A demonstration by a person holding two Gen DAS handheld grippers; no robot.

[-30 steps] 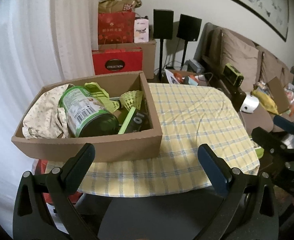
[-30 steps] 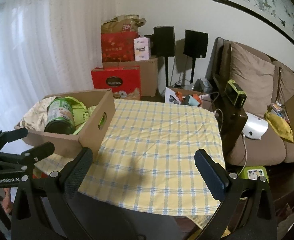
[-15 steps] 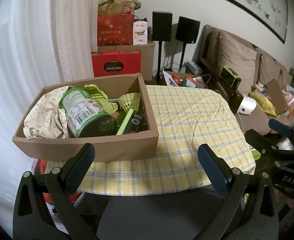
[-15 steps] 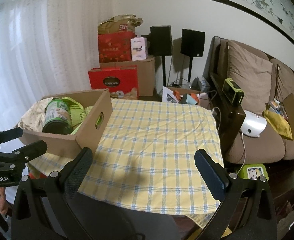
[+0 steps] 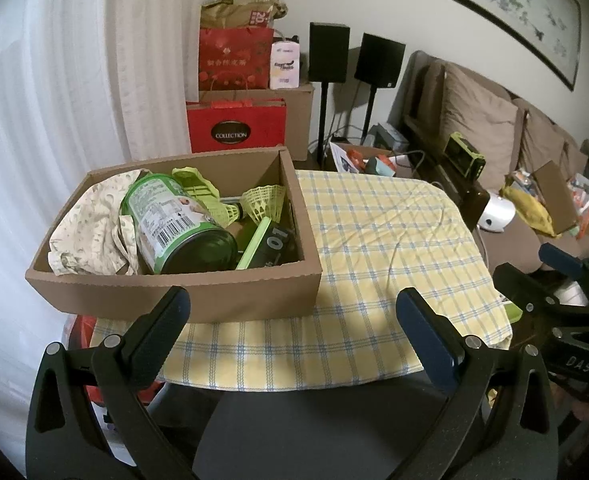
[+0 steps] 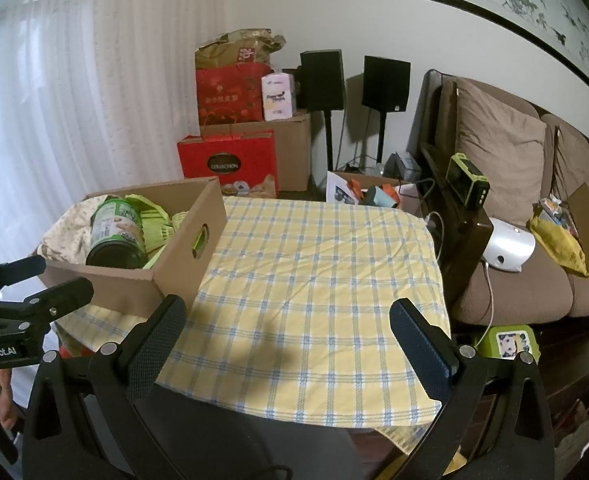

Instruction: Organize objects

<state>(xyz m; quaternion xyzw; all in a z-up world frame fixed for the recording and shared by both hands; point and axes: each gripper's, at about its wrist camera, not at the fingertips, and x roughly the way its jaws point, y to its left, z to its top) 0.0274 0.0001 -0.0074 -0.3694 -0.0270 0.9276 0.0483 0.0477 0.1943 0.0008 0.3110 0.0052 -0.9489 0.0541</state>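
Table [image 6: 318,280] with the checked cloth is bare except for the cardboard box [image 5: 198,296] at its left end, already holding the patterned cloth [image 5: 90,224], the green can [image 5: 170,224] lying on its side, yellow-green shuttlecocks [image 5: 262,200] and a dark "10" box [image 5: 274,240] — looks like packing is done or nearly so. Left gripper [image 5: 294,308] and right gripper [image 6: 286,316] both hang short of the near table edge, jaws spread wide, nothing held. If anything's left to do, I'd go for the can: close across its curved side, not the ends, or it'll roll.
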